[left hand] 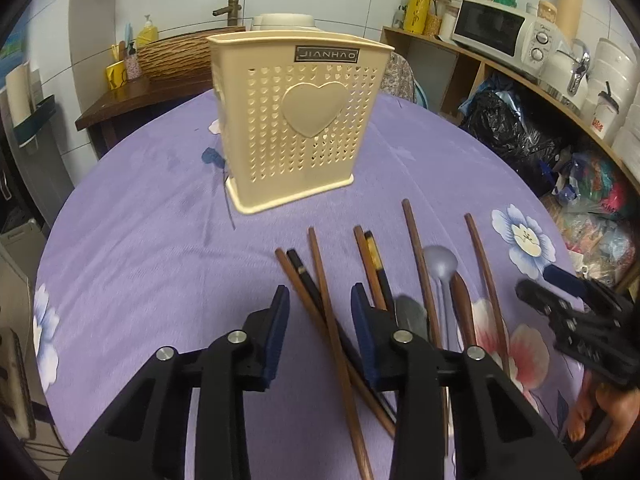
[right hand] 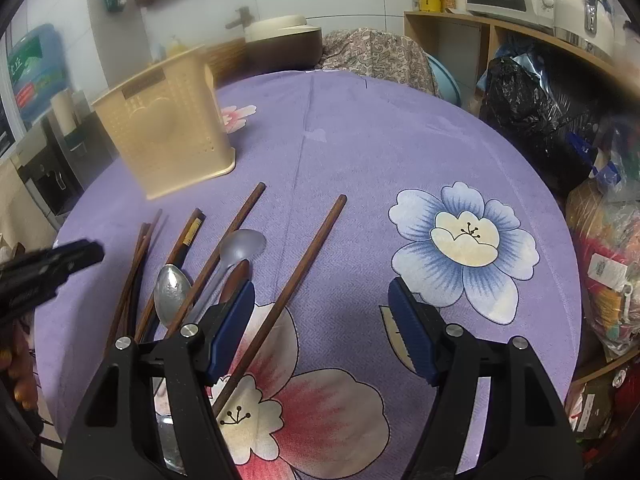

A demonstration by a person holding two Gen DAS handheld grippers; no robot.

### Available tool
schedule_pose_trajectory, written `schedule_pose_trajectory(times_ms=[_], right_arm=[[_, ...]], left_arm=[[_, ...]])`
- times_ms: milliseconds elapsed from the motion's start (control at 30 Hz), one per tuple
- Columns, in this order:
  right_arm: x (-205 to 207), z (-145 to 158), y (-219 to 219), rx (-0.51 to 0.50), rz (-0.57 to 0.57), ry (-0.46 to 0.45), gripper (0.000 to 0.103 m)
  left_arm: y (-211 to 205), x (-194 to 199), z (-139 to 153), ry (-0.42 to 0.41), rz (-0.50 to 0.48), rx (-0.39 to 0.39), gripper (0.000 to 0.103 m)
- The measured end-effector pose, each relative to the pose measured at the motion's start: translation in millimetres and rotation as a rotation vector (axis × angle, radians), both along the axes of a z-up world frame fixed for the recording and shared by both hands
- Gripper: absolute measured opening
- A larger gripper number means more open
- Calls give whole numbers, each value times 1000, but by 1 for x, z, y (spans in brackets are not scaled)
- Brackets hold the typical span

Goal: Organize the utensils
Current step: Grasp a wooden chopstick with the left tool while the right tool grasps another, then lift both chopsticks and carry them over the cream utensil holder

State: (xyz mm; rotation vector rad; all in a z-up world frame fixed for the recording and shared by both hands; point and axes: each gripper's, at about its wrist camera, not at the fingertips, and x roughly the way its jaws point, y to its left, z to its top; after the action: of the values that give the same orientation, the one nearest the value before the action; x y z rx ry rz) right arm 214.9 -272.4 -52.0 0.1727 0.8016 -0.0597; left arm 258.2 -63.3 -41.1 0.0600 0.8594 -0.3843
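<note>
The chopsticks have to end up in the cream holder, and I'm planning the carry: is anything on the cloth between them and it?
Nothing visible stands between. The chopsticks lie on the purple tablecloth in front of the cream holder, and the cloth between them is bare. The left gripper is open over them.

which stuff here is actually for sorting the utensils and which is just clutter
For the job:
- cream holder
- wooden chopsticks
- black chopsticks
- metal spoon
- grey ladle
- left gripper, right gripper

Just lying about:
- microwave
- black bag
- wicker basket
- yellow roll
</note>
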Motion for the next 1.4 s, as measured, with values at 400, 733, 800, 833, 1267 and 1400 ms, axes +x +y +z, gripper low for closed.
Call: schedule_pose_trajectory(times_ms=[400, 733, 800, 833, 1267, 1400], right_arm=[[-7, -1, -2, 0, 14, 0, 70], [0, -4, -3, 10, 16, 16, 70], [5, -6, -5, 23, 12, 26, 70], [9, -7, -8, 33, 7, 35, 70], [76, -19, -19, 101, -20, 155, 40], [96, -23, -13, 69, -42, 190, 31]], left_arm=[[-32, 45, -19, 33, -58, 113, 31], [-36, 64, -33, 122, -75, 112, 9], [-36, 62, -32, 120, -72, 116, 7], [-36, 61, -32, 120, -73, 113, 7], [-27, 40, 11, 2, -66, 61, 6], [-23, 34, 23, -45, -56, 65, 6]])
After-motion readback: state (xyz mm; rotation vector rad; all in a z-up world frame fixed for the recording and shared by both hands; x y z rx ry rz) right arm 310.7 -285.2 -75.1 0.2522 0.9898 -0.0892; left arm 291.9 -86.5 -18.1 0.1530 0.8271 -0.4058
